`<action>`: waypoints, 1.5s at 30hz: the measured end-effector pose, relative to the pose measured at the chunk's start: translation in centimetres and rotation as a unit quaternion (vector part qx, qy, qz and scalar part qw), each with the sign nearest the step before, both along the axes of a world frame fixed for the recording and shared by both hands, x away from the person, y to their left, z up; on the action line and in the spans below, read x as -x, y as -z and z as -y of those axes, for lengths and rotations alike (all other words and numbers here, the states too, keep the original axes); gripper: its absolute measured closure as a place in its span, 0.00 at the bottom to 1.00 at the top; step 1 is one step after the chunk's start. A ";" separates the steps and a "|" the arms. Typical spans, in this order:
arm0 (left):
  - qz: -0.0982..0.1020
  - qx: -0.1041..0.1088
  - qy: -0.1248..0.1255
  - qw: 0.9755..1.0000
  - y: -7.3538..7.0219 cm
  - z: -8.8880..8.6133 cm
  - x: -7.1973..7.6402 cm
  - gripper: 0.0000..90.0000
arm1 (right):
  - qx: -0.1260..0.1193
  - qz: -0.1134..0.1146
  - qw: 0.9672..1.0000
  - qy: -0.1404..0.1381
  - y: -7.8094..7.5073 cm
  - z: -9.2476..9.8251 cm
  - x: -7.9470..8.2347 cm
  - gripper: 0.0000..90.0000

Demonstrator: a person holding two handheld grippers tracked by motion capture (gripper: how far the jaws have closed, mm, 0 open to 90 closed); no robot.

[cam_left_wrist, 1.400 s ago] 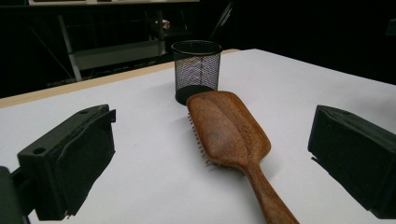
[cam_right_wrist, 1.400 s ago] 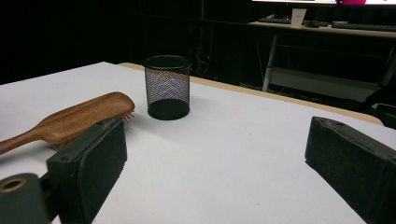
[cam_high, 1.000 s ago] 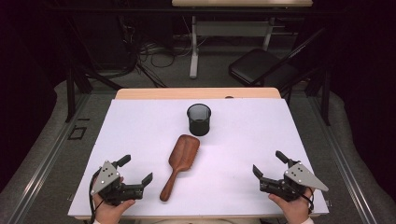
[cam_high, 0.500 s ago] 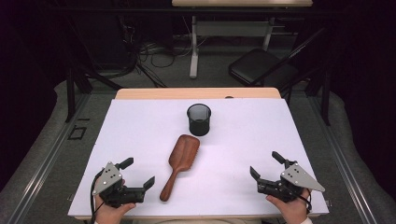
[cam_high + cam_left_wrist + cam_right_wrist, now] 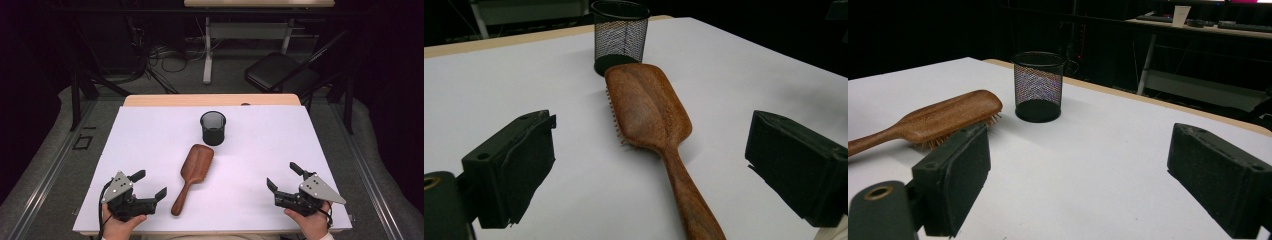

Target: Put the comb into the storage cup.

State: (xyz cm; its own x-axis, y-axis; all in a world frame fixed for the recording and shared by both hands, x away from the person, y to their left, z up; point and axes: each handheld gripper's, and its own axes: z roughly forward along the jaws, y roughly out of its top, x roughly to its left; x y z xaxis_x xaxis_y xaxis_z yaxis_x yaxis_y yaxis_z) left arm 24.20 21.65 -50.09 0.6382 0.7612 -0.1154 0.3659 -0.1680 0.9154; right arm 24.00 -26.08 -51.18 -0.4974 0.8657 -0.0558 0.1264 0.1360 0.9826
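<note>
A brown wooden hairbrush (image 5: pixel 195 170) lies bristles down in the middle of the white table, its handle pointing toward the front edge. Behind it stands a black mesh cup (image 5: pixel 213 128), upright and empty. My left gripper (image 5: pixel 150 184) rests at the front left, open, and its jaws have just been closing a little with nothing between the pads. The brush (image 5: pixel 649 105) and its handle lie just ahead of it, untouched, with the cup (image 5: pixel 619 37) beyond. My right gripper (image 5: pixel 282 175) is open at the front right, empty, facing the cup (image 5: pixel 1038 87) and brush (image 5: pixel 943 117).
The white sheet (image 5: pixel 280 135) covers a wooden table whose back edge (image 5: pixel 210 100) shows. Beyond it, on the floor, are a folding chair (image 5: pixel 280 75), a desk leg (image 5: pixel 207 55) and cables. Dark floor drops off on both sides.
</note>
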 end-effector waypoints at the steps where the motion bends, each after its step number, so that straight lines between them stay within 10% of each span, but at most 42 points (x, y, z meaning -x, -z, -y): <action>1: -0.004 0.000 -0.001 1.000 0.0 0.0 0.0 0.06 | 0.000 0.000 1.000 -0.001 0.0 0.0 0.0 0.11; 17: -0.069 -0.020 -0.011 0.997 -0.7 0.9 -0.9 0.09 | 0.001 -0.004 1.000 -0.003 0.1 -0.1 -0.1 0.12; 34: -0.158 -0.073 -0.003 0.985 0.0 2.6 -2.0 0.17 | 0.004 -0.009 1.000 -0.002 0.2 -0.2 0.0 0.13; 45: -0.175 -0.093 0.001 0.980 0.2 4.1 -2.8 0.22 | 0.007 -0.013 1.000 -0.003 0.3 -0.2 -0.1 0.14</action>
